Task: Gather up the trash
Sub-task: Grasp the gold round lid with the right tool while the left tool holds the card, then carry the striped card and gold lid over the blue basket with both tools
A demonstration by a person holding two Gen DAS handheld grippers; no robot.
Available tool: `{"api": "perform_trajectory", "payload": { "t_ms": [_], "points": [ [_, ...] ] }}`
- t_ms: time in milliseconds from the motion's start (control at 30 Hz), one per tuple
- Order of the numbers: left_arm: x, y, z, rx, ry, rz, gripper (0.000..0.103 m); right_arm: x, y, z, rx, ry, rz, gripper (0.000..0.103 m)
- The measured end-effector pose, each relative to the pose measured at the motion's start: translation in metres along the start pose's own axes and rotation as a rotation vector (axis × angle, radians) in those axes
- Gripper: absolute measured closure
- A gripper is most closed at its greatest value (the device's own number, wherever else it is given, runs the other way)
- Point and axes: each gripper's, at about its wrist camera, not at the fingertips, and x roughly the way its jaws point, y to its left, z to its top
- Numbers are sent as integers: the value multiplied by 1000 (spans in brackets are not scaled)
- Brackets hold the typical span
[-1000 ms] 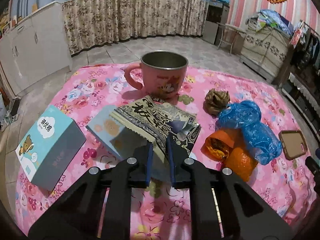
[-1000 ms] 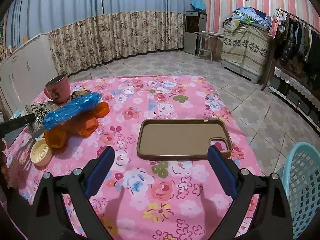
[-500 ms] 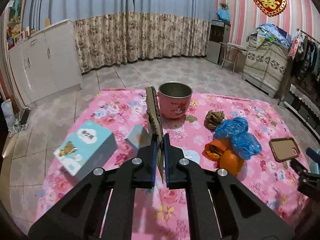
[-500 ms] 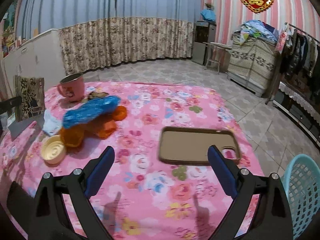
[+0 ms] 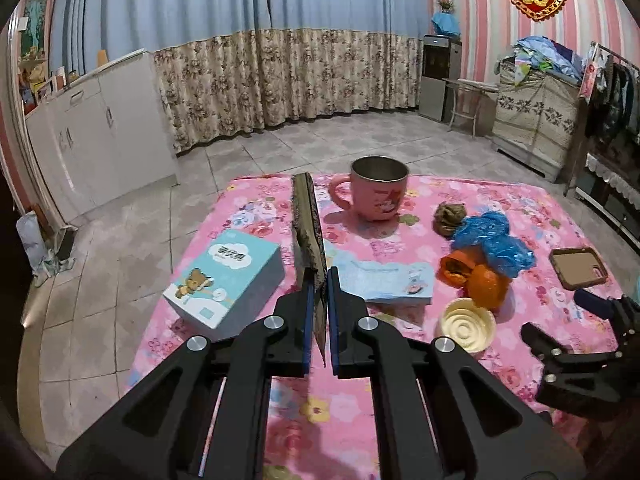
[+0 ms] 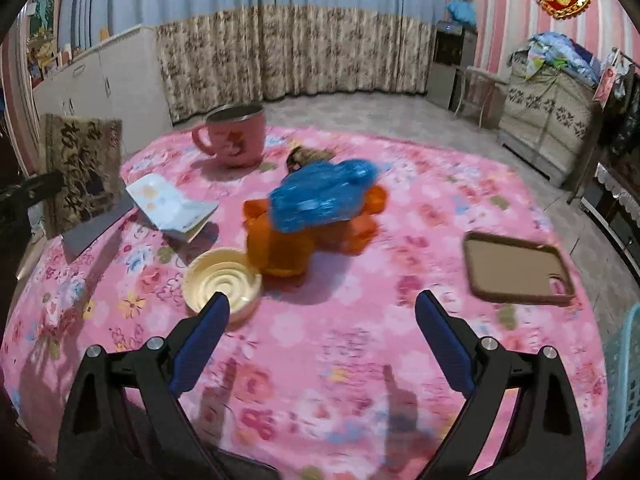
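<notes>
Pink floral tablecloth carries orange peel just ahead-left of the spread right gripper, while the left gripper clamps an upright wrapper.

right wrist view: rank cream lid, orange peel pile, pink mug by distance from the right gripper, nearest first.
From the right gripper, open above the tablecloth:
1. cream lid, just ahead of the left finger, lying open side up.
2. orange peel pile, centre, behind the lid, partly under the blue plastic bag.
3. pink mug, far left, upright near the table's far edge.
</notes>
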Motion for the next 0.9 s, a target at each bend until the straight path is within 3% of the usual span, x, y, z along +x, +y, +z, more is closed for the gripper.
{"api": "perform_trajectory", "payload": {
  "t_ms": [167, 267, 400, 467, 500, 533, 567, 900],
  "points": [
    [-6, 10, 4, -28, -20, -42, 98, 16, 16, 5, 5, 26, -15, 17],
    [-2, 12, 4, -25, -10, -48, 98, 25, 22, 7, -15, 62, -17, 30],
    [-2, 15, 4, -35, -9, -42, 98, 38, 24, 8, -1, 128, 23, 60],
    [-4, 16, 4, -37, -17, -53, 98, 41, 23, 7, 1, 144, 54, 65],
    [-4, 15, 4, -34, -18, -54, 98, 42, 23, 8, 4, 148, 68, 72],
    [-4, 14, 4, -33, -18, -52, 98, 43, 23, 8, 8, 156, 90, 88],
    [-4, 14, 4, -33, -17, -53, 98, 45, 22, 6, 14, 168, 116, 93],
    [-22, -1, 8, -17, -47, -110, 98, -7, -33, -10, 90, 58, 101, 96]
  ]
}}
